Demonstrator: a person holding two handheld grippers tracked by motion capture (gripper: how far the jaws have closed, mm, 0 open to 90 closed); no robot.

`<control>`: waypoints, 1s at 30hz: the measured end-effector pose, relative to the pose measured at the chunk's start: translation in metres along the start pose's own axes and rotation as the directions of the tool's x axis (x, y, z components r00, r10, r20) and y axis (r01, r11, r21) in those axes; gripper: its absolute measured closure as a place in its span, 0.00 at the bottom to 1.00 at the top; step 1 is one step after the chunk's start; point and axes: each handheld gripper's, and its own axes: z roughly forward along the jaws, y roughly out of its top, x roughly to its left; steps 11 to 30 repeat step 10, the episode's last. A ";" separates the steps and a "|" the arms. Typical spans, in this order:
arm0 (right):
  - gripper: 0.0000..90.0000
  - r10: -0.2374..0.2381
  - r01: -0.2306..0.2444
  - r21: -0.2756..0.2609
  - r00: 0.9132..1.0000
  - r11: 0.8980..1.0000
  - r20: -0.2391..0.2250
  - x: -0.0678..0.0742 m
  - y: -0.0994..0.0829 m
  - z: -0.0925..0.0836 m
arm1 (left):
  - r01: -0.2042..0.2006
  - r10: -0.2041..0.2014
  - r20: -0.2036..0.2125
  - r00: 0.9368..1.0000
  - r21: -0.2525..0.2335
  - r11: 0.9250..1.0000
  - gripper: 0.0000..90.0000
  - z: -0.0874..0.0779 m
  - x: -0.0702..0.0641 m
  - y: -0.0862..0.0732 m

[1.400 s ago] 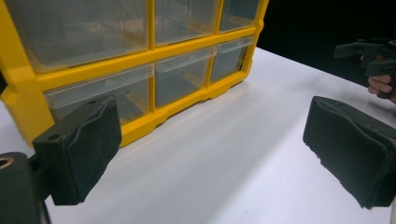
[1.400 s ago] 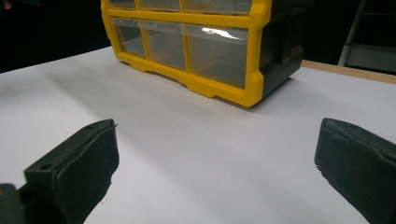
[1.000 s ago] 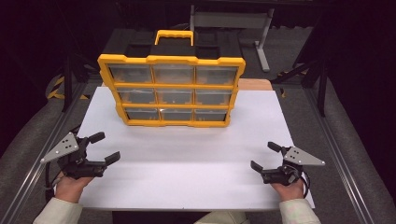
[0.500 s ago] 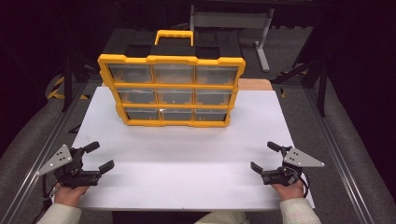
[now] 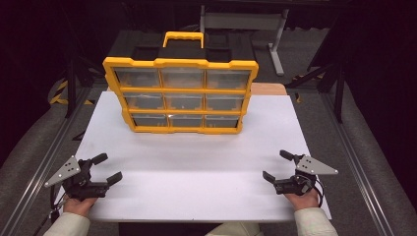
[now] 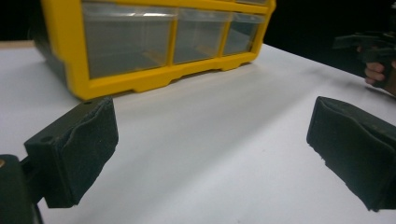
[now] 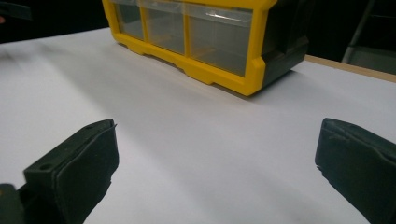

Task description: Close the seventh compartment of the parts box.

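A yellow and black organizer case (image 5: 181, 94) with clear drawers stands upright at the back of the white table (image 5: 196, 167), handle on top. Its lower drawers show close up as the organizer case (image 6: 154, 42) in the left gripper view and the organizer case (image 7: 205, 37) in the right gripper view. My left gripper (image 5: 107, 168) rests at the front left of the table, open and holding nothing. At the front right sits my right gripper (image 5: 278, 165), also open and holding nothing. Both stay well short of the case. My left gripper (image 6: 212, 140) and my right gripper (image 7: 215, 154) have jaws spread wide over bare table.
A wooden board edge (image 5: 268, 89) shows behind the case on the right. A metal stand (image 5: 275, 34) and dark floor lie beyond the table. Grey rails (image 5: 359, 167) run along both sides of the table. The other hand with its gripper (image 6: 373, 56) appears far off.
My left gripper has drawn back toward the front left corner of the table and lowered. The right gripper and the case have stayed put.
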 end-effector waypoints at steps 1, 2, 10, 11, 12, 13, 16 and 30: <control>0.00 -0.005 0.005 0.005 1.000 1.000 0.007 0.000 0.000 0.001 | 0.009 -0.009 -0.012 1.000 -0.006 1.000 0.03 -0.001 0.001 0.000; 0.00 -0.006 0.006 0.007 1.000 1.000 0.010 0.000 0.000 0.001 | 0.002 -0.003 -0.018 1.000 -0.013 1.000 0.03 -0.002 0.001 0.000; 0.00 -0.007 0.006 0.007 1.000 1.000 0.016 0.000 0.000 0.000 | -0.009 0.009 -0.018 1.000 -0.013 1.000 0.03 -0.002 -0.001 0.001; 0.00 -0.007 0.006 0.007 1.000 1.000 0.016 0.000 0.000 0.000 | -0.009 0.009 -0.018 1.000 -0.013 1.000 0.03 -0.002 -0.001 0.001; 0.00 -0.007 0.006 0.007 1.000 1.000 0.016 0.000 0.000 0.000 | -0.009 0.009 -0.018 1.000 -0.013 1.000 0.03 -0.002 -0.001 0.001; 0.00 -0.007 0.006 0.007 1.000 1.000 0.016 0.000 0.000 0.000 | -0.009 0.009 -0.018 1.000 -0.013 1.000 0.03 -0.002 -0.001 0.001; 0.00 -0.007 0.006 0.007 1.000 1.000 0.016 0.000 0.000 0.000 | -0.009 0.009 -0.018 1.000 -0.013 1.000 0.03 -0.002 -0.001 0.001; 0.00 -0.007 0.006 0.007 1.000 1.000 0.016 0.000 0.000 0.000 | -0.009 0.009 -0.018 1.000 -0.013 1.000 0.03 -0.002 -0.001 0.001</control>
